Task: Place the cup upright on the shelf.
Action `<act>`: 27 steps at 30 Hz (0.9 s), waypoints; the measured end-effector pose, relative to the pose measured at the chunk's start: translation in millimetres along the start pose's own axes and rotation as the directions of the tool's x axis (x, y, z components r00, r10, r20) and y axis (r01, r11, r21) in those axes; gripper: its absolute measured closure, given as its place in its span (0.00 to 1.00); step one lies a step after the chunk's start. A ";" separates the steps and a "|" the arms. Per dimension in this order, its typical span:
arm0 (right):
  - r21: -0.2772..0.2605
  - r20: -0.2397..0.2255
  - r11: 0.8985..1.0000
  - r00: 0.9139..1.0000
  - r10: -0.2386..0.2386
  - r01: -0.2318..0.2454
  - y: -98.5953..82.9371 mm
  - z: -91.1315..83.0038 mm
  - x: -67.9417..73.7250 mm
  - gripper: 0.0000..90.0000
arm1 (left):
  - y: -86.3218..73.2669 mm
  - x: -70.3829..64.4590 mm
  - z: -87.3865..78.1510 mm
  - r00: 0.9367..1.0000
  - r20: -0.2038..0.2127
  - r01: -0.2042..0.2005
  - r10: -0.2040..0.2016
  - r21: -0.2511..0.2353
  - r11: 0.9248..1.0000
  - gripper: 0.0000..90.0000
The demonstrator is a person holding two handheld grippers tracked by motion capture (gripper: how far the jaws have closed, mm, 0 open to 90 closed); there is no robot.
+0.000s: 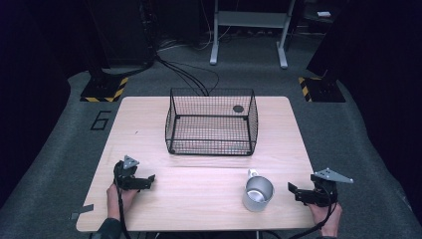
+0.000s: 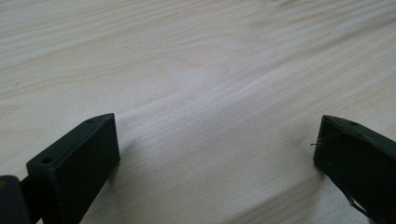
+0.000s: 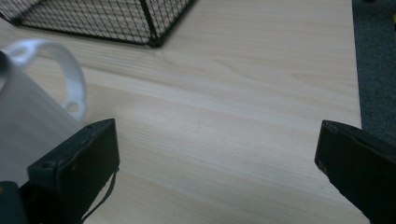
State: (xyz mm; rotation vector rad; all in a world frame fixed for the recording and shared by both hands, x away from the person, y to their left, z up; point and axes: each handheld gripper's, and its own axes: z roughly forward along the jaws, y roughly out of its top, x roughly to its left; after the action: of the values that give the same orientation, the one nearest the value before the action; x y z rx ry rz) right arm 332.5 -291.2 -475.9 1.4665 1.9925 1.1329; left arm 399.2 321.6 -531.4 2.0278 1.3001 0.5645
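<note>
Just beside the right tongs, toward the left pair, a metal mug stands upright on the bench, its white handle turned away from the person toward the wire basket farther out. Both pairs rest low on the wood with their jaws spread wide and nothing between them; the left tongs lie well apart from the mug, at the other side. From the right gripper view the mug's pale wall looms just past one jaw, not yet touched. It looks light, stiff and smooth, so I judge it may slip or tip if pinched on the round body; the rim wall or the handle loop seems the surer hold. The basket is open-topped, with a dark round disc at its far corner.
</note>
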 end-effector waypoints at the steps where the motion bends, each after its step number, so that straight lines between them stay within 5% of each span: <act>1: -0.011 -0.008 1.000 1.000 -0.001 0.001 3.3 -4.2 2.8 0.00 | -0.1 -0.1 0.2 1.000 -0.001 0.000 0.000 -0.003 1.000 0.00; 11: -0.042 -0.100 0.996 0.992 -0.081 0.077 26.7 -22.8 50.6 0.00 | -0.2 -0.3 -0.5 1.000 0.001 -0.001 0.001 -0.002 1.000 0.01; 18: -0.029 -0.180 0.994 0.977 -0.111 0.108 25.5 -15.4 77.3 0.00 | -0.6 -0.8 0.2 1.000 -0.001 -0.002 0.002 -0.016 1.000 0.02; 27: 0.002 -0.209 0.986 0.964 -0.162 0.166 22.5 -1.3 104.7 0.00 | -0.7 -0.8 0.1 1.000 0.000 -0.002 0.002 -0.016 1.000 0.02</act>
State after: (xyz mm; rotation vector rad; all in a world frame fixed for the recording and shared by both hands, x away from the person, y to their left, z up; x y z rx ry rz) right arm 307.3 -192.3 -443.4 1.2064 2.2256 1.2404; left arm 398.5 321.0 -532.0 2.0165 1.2895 0.5747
